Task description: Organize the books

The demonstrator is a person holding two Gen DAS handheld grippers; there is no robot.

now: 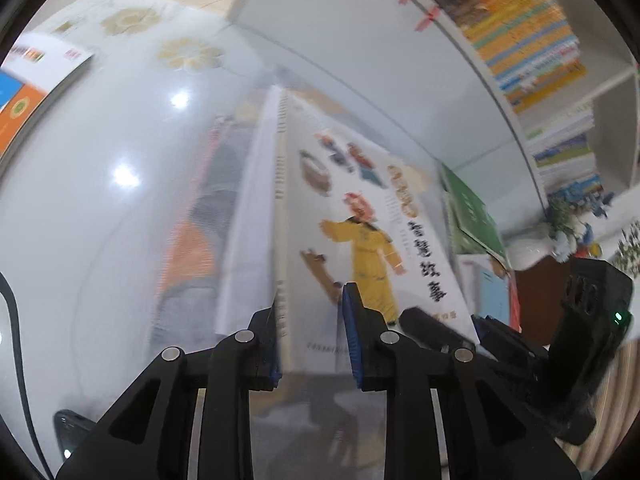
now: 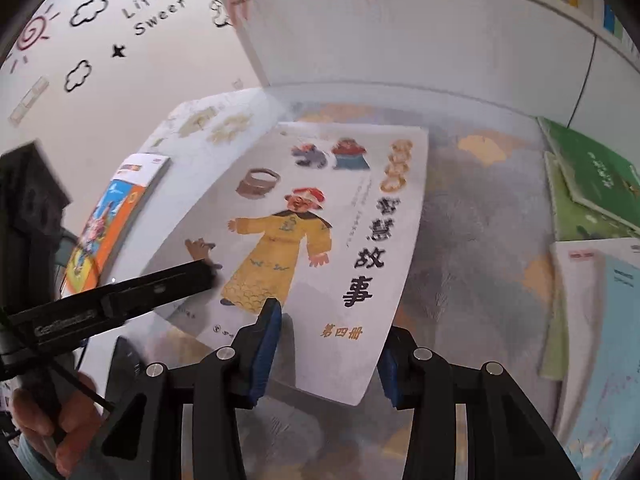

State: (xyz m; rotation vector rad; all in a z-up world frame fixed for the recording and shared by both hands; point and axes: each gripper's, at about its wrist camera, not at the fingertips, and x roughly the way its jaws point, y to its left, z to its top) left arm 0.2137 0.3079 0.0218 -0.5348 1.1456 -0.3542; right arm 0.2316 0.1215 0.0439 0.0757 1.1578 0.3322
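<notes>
Both grippers are on the same storybook (image 2: 320, 240): left gripper (image 1: 312, 332) pinches its spine-side edge, right gripper (image 2: 324, 356) clamps the bottom edge. The book is in the air, tilted, over the rug (image 2: 480, 240) beside the white table (image 1: 120, 140). Not shelved yet. An orange book (image 2: 116, 216) lies at the table's edge; green books (image 2: 592, 184) and others lie loose on the rug. The bookshelf (image 1: 532, 40) behind is partly filled. Most work remains.

both grippers: black plastic linkage arms with round silver pivot pins and blue ridged finger pads (image 1: 352, 320). left gripper (image 1: 312, 312) body carries white lettering along its side; right gripper (image 2: 324, 344) housing shows a small green indicator light.
</notes>
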